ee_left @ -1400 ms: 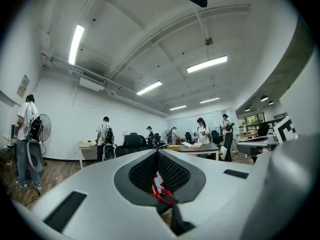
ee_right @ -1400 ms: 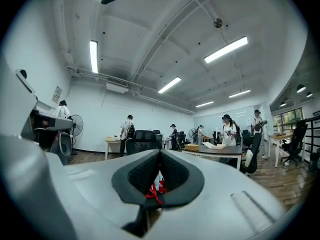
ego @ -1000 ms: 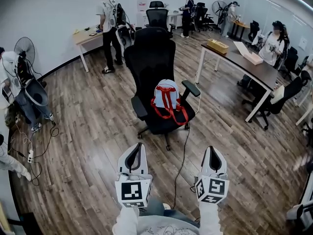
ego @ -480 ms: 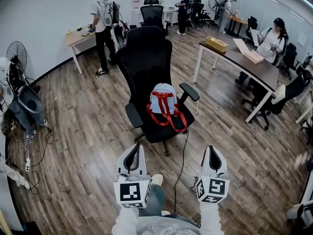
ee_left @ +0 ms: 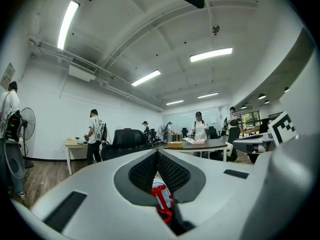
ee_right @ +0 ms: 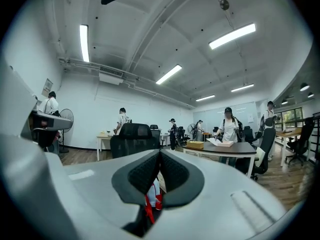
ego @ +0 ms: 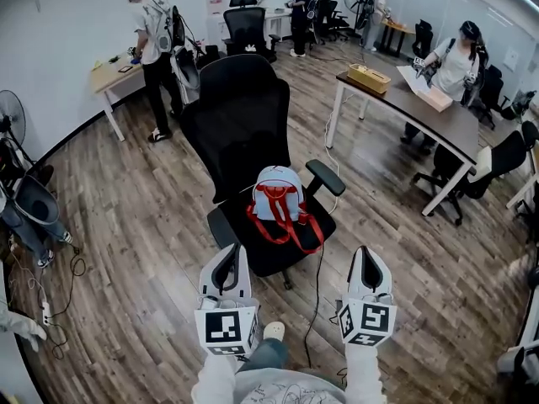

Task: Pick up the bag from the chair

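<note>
Bag (ego: 279, 196): pale blue with red straps, it sits upright on the seat of the black office chair (ego: 244, 116), just above the middle of the head view. Its back rests against the backrest, and this lean is probably what keeps it standing. The red straps (ego: 290, 230) spill forward over the seat toward the lower edge of the frame, so they are the part nearest the person.

Left tongs (ego: 229, 266) and right tongs (ego: 368, 266): both are at the bottom of the head view, side by side, apart from each other and well short of the chair, pointing up the frame at the seat. In the left gripper view the left tongs (ee_left: 157, 155) are closed, tips meeting, with nothing clamped. The bag (ee_left: 161, 196) shows only through the gap behind them, low in the centre. The right gripper view shows the same: right tongs (ee_right: 160, 155) pressed together and empty, with the bag (ee_right: 152, 196) well beyond them.

Held level and aimed at the seat, the pair appears set for an approach, and the jaws would have to part before any grasp. Task stage, as judged: the reach is not yet complete and the bag is untouched. A cable (ego: 317, 284) trails over the wood floor (ego: 143, 225) between the person and the chair, a possible snag. A worktop (ego: 421, 112) stands at the upper right.
</note>
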{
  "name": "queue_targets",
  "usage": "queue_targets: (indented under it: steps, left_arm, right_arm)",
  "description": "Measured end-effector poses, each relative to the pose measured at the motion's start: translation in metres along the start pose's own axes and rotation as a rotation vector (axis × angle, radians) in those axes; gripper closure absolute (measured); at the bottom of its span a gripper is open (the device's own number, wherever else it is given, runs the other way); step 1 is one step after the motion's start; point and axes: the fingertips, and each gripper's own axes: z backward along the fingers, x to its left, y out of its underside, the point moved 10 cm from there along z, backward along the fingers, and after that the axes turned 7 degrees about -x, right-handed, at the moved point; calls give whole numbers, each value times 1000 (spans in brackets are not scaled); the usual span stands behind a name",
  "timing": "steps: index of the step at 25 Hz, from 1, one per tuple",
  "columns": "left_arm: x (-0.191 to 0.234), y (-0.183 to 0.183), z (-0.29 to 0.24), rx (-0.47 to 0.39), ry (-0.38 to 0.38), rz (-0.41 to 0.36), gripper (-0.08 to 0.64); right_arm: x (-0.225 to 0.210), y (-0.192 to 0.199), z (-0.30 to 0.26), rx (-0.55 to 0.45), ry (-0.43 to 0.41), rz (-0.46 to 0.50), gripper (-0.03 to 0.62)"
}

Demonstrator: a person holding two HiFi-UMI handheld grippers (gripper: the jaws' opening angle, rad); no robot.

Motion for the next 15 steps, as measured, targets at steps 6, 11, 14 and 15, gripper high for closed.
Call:
queue_targets:
  steps: [6, 11, 14, 15]
  left_arm:
    - [28, 18, -50, 34, 29, 4, 554]
    - [37, 33, -77, 65, 34, 22, 554]
    - [40, 40, -94, 83, 47, 29, 554]
    - [41, 43, -99, 91, 48, 31, 554]
  right_arm:
    - [11, 12, -51, 23, 25, 3, 581]
    - [9, 23, -79, 56, 37, 6, 581]
    - [7, 31, -94, 75, 42, 10, 581]
    - [6, 33, -99, 80, 42, 10, 581]
